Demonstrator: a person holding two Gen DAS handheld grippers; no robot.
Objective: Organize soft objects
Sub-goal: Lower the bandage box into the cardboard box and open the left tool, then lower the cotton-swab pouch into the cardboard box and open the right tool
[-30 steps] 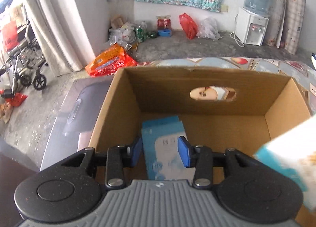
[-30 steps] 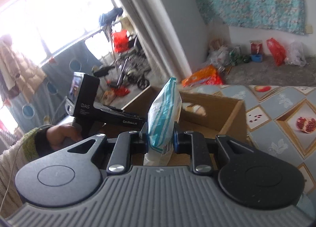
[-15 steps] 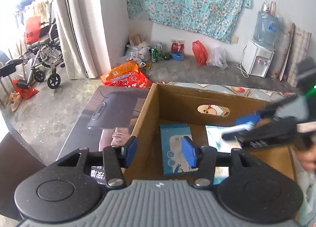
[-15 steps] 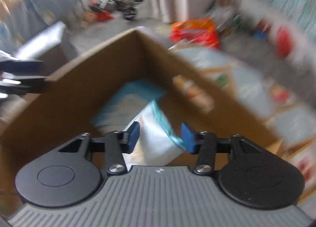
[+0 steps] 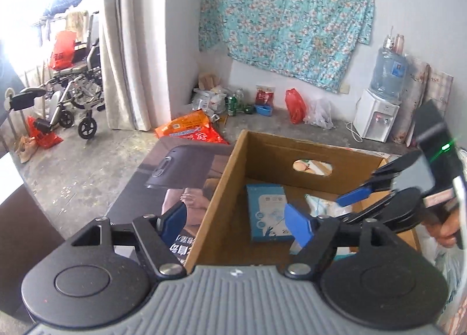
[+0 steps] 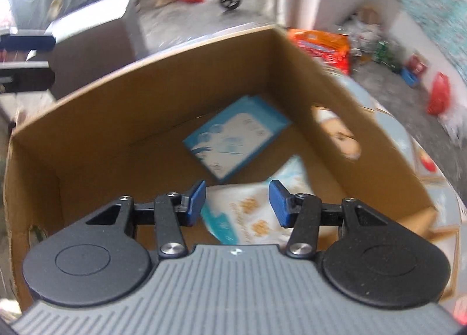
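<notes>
— So, what have the grippers got hold of?

— Nothing. The left gripper (image 5: 238, 222) has just been opening; its blue pads (image 5: 298, 227) stand wide apart near the bottom of its frame, straddling the near-left wall of the cardboard box (image 5: 221, 203), with no object between them.

— And the other one?

— The right gripper (image 6: 238, 203) hangs over the box (image 6: 87, 119), jaws parted after opening, not gripping anything. The white-and-teal soft pack (image 6: 256, 212) lies on the box floor below and between the pads, clear of both.

— Anything else in there?

— A blue flat packet (image 6: 236, 138), centre of the right view, lying flat just beyond the soft pack (image 5: 321, 206). In the left view that packet (image 5: 267, 212) sits mid-frame, and the right gripper (image 5: 362, 197) reaches in from the right edge.
</notes>
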